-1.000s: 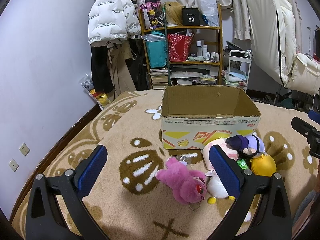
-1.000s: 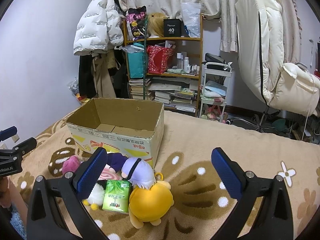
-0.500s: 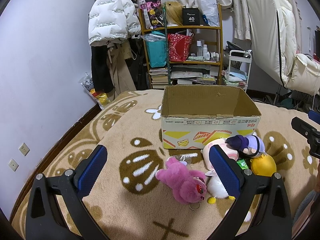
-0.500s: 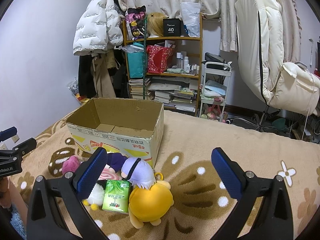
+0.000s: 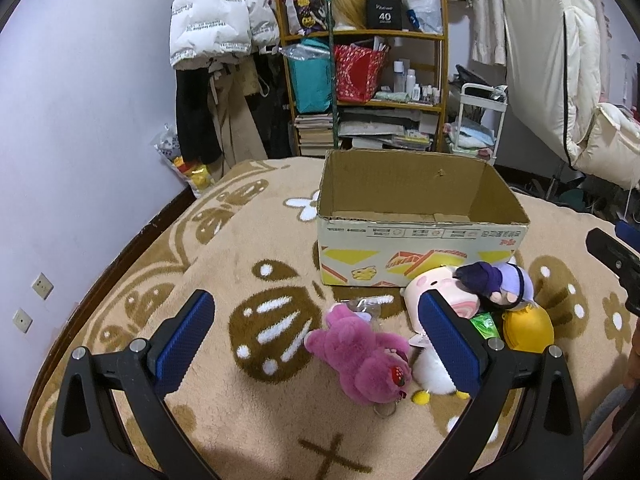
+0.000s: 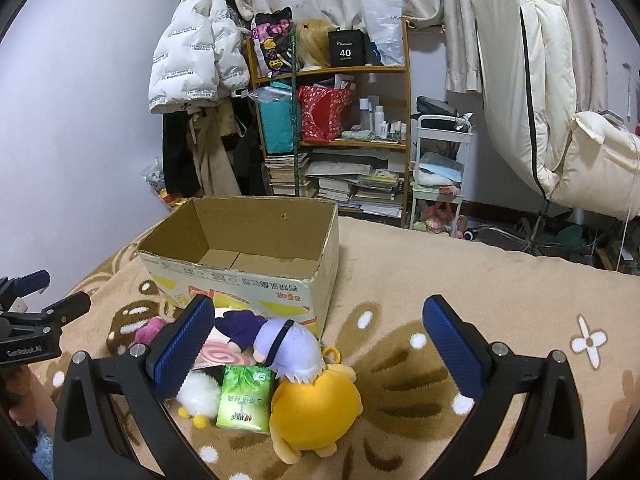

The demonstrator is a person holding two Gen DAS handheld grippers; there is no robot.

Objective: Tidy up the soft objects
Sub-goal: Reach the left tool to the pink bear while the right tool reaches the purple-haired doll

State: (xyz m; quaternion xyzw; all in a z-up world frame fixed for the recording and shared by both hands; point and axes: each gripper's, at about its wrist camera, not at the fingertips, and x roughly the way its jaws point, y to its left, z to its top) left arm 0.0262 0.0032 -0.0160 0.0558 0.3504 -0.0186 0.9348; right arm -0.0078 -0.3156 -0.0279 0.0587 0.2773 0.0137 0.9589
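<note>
An open, empty cardboard box stands on the carpet; it also shows in the right wrist view. In front of it lies a pile of soft toys: a purple-pink bear, a white plush with yellow feet, a pink-swirl plush, a lavender-haired doll and a yellow plush. A green tissue pack lies among them. My left gripper is open, above the bear. My right gripper is open, above the doll and yellow plush.
The floor is a beige carpet with brown patterns. A cluttered wooden shelf, hanging coats, a white cart and a cream chair stand behind the box.
</note>
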